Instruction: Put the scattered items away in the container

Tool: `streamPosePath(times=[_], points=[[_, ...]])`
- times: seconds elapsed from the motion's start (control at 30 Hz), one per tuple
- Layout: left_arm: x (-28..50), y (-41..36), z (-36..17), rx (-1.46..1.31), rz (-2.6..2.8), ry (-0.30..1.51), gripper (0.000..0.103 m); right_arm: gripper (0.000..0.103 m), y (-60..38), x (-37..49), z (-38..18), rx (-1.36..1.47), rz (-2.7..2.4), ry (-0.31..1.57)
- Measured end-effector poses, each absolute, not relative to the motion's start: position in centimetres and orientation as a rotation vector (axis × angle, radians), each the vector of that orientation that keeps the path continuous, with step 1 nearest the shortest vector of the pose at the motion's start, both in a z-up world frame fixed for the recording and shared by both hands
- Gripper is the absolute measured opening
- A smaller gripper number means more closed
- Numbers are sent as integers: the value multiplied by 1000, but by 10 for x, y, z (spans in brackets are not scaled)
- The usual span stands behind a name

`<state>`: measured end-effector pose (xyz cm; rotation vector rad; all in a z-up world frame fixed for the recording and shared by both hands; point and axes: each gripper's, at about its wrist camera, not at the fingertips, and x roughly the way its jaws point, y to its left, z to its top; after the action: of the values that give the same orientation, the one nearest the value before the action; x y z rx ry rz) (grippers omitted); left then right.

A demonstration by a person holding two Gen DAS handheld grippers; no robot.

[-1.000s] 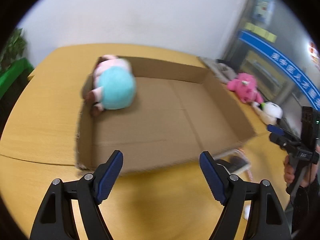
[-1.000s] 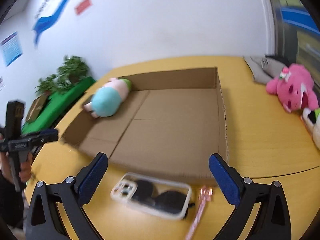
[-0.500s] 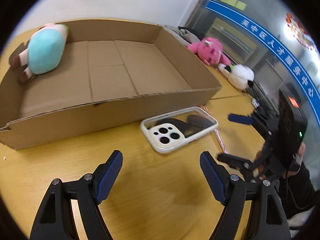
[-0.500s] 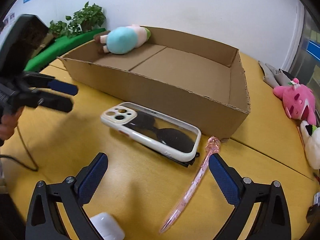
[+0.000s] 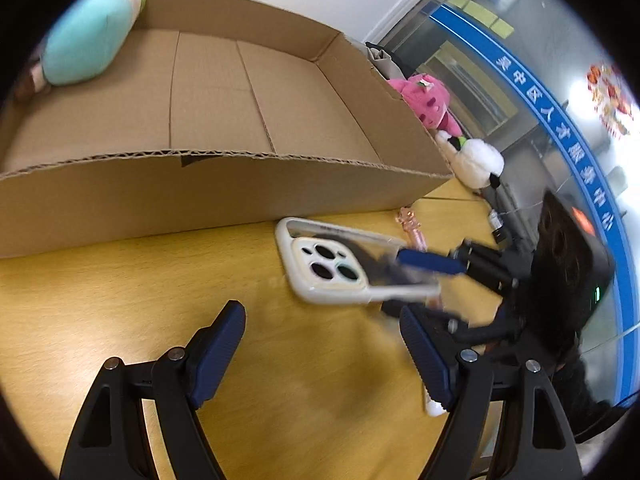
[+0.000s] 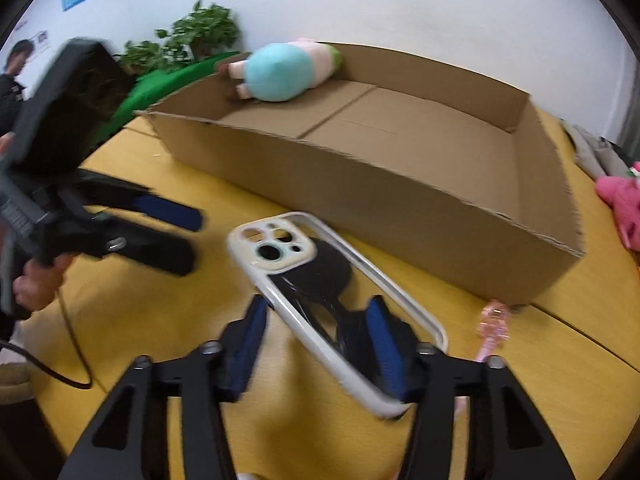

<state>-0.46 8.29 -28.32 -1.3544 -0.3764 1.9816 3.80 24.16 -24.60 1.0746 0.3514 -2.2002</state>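
A white-rimmed clear phone case (image 6: 320, 300) lies on the yellow table in front of a shallow cardboard box (image 6: 400, 204). My right gripper (image 6: 316, 344) has its blue pads on either side of the case's near end and is closing on it; the view is blurred. It also shows in the left wrist view (image 5: 424, 276) over the phone case (image 5: 332, 264). My left gripper (image 5: 324, 352) is open and empty above the table, just left of the case. A teal and pink plush (image 6: 284, 70) lies in the box's far left corner (image 5: 88, 36).
A pink wand (image 6: 494, 328) lies by the box's right corner. A pink plush (image 5: 428, 100) and a white plush (image 5: 476, 160) lie on the table right of the box (image 5: 200, 196). A green planter (image 6: 172, 76) stands behind the box's left end.
My right gripper has dropped to the phone case and its jaws have narrowed around the case's near end. My left gripper has moved lower and closer to the case, still open.
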Motion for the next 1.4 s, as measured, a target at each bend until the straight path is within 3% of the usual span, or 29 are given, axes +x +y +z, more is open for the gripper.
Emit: streamPosePath(times=[0.1, 0.17, 0.23, 0.3, 0.37, 0.5, 0.63, 0.8, 1.0, 1.4], points=[[-16, 84, -293, -1379, 1914, -478, 80, 43, 237, 50, -246, 1041, -2187, 394], [-21, 89, -302, -1422, 1875, -499, 73, 43, 239, 58, -245, 1027, -2154, 373], [-23, 95, -306, -1455, 1841, -482, 41, 44, 242, 65, -246, 1016, -2135, 340], [-22, 96, -309, -1474, 1814, -490, 38, 51, 247, 71, -248, 1026, -2137, 336], [-19, 96, -313, -1479, 1796, -508, 36, 68, 254, 74, -252, 1055, -2141, 316], [-12, 87, -314, -1488, 1799, -547, 34, 79, 275, 85, -251, 1089, -2175, 224], [3, 72, -311, -1485, 1839, -573, 33, 92, 312, 92, -248, 1186, -2178, -48], [22, 55, -299, -1392, 1882, -636, 26, 93, 330, 105, -254, 1275, -2076, -325], [32, 49, -276, -1252, 1883, -672, 21, 93, 310, 110, -262, 1291, -1969, -418], [43, 47, -252, -1034, 1809, -679, 20, 94, 313, 93, -270, 1249, -1864, -618]])
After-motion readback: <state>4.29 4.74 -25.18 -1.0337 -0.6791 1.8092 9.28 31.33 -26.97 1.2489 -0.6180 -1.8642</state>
